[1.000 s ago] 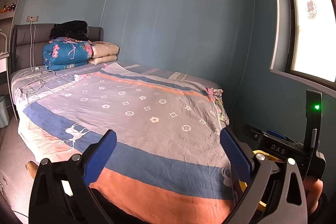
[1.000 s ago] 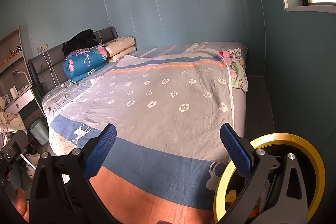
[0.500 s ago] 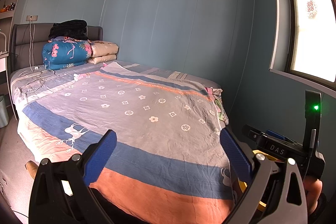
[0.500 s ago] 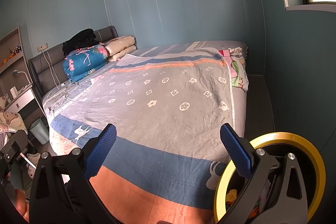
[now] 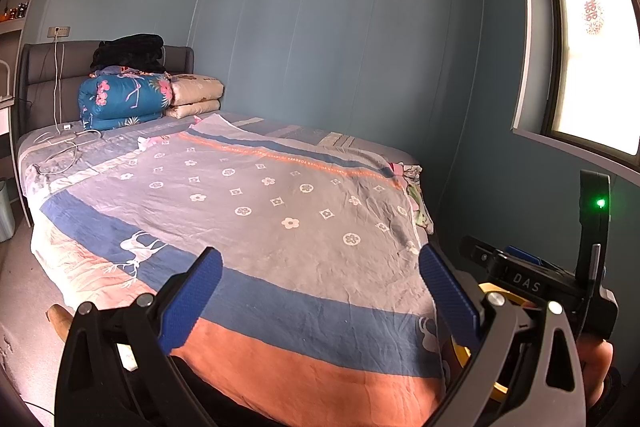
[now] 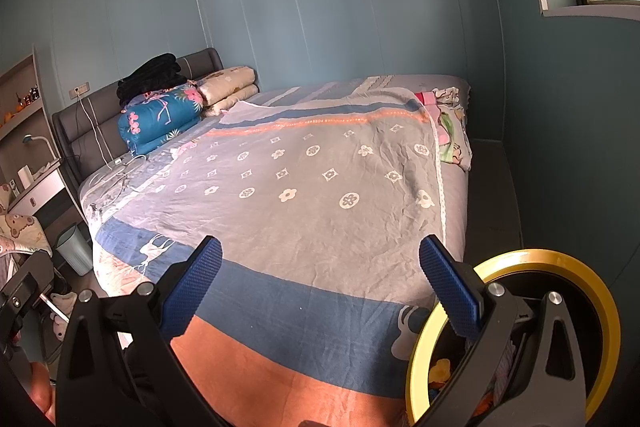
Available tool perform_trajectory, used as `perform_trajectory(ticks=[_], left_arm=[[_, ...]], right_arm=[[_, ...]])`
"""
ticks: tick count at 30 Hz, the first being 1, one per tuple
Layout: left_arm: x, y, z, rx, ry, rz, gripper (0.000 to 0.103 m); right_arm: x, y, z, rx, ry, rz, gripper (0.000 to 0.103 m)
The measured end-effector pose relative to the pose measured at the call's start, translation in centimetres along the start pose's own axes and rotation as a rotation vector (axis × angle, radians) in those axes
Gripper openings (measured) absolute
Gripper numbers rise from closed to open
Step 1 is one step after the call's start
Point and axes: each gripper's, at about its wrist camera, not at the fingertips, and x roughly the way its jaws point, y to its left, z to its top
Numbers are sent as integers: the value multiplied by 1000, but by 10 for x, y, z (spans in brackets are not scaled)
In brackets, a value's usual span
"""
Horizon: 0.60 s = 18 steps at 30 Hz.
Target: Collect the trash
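Bedspread [image 5: 280, 211] fills view (yellow-rimmed bin [image 6: 516, 259] right), grippers empty.

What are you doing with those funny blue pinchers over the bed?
A person holds a gripper in each hand, to pick up trash. Both the left gripper and the right gripper are open and empty, hanging over the foot of the bed. A yellow-rimmed bin with stuff inside waits by the right one. No trash shows on the blanket.

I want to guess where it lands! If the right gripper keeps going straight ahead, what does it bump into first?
Probably the patterned bedspread. The right gripper is open and empty, aimed over the bed, nothing between; depth is unclear.
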Motion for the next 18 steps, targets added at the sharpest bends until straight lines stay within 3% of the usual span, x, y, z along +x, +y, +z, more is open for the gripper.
perform_trajectory(ticks=[18], left_arm=[[2, 3, 0, -7, 18, -10, 95]], right_arm=[[2, -2, -3, 4, 10, -2, 95]])
